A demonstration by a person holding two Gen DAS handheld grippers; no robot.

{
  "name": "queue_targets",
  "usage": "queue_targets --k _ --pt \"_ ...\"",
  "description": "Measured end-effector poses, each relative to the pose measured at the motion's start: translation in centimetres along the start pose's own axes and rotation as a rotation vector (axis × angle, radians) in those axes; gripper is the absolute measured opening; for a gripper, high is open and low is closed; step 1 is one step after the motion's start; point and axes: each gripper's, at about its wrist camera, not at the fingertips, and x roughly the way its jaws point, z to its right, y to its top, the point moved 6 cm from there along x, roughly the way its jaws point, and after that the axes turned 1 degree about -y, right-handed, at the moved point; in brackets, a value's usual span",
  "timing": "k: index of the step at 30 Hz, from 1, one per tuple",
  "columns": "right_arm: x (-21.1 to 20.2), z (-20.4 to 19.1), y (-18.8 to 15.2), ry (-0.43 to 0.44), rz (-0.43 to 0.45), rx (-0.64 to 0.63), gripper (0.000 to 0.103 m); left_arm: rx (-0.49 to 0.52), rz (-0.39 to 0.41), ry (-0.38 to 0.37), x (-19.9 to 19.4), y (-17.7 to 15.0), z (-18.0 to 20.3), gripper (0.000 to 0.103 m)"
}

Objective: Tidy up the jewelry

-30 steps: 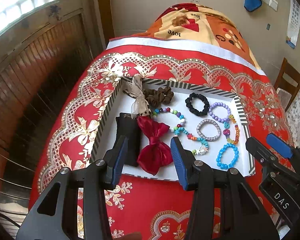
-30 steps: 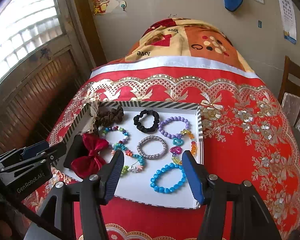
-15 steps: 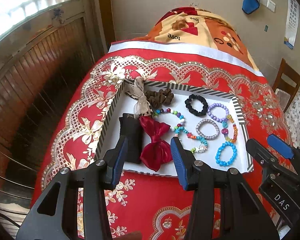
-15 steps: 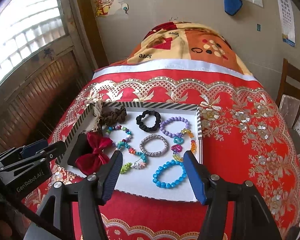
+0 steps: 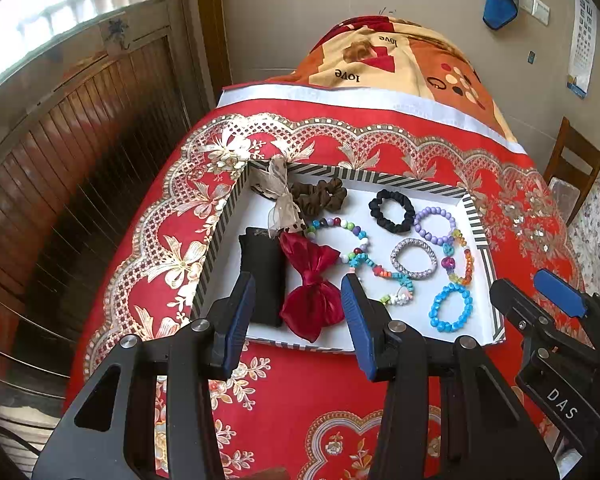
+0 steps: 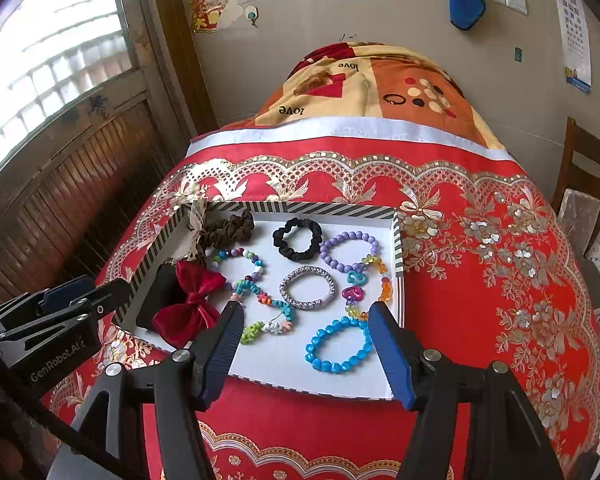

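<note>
Both grippers hover above striped tray (image 6: 398, 236) on red cloth, left gripper (image 5: 298, 312) and right gripper (image 6: 302, 344) spread, empty. Blue bead bracelet (image 6: 338, 346) lies near tray's front edge: light, elastic, likely slippery; pinch across one side of ring.

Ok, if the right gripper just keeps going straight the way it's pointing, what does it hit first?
Most likely the blue bead bracelet, which lies in the white tray in line between the open right gripper fingers. Depth is hard to judge, so it could land on bare tray floor beside it.
</note>
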Motion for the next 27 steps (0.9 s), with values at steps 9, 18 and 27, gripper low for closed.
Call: queue_targets --k 9,18,27 --pt "0.1 -0.3 0.1 0.004 -0.003 -0.005 0.063 0.003 0.001 0.001 -0.1 0.1 -0.1 0.044" --pt "0.3 -0.5 0.2 0.004 -0.006 -0.006 0.063 0.005 -0.002 -0.001 -0.1 0.0 -0.1 0.044" --pt "0.7 1.4 0.1 -0.012 0.003 0.025 0.063 0.019 0.015 -0.003 0.7 0.2 0.0 0.044"
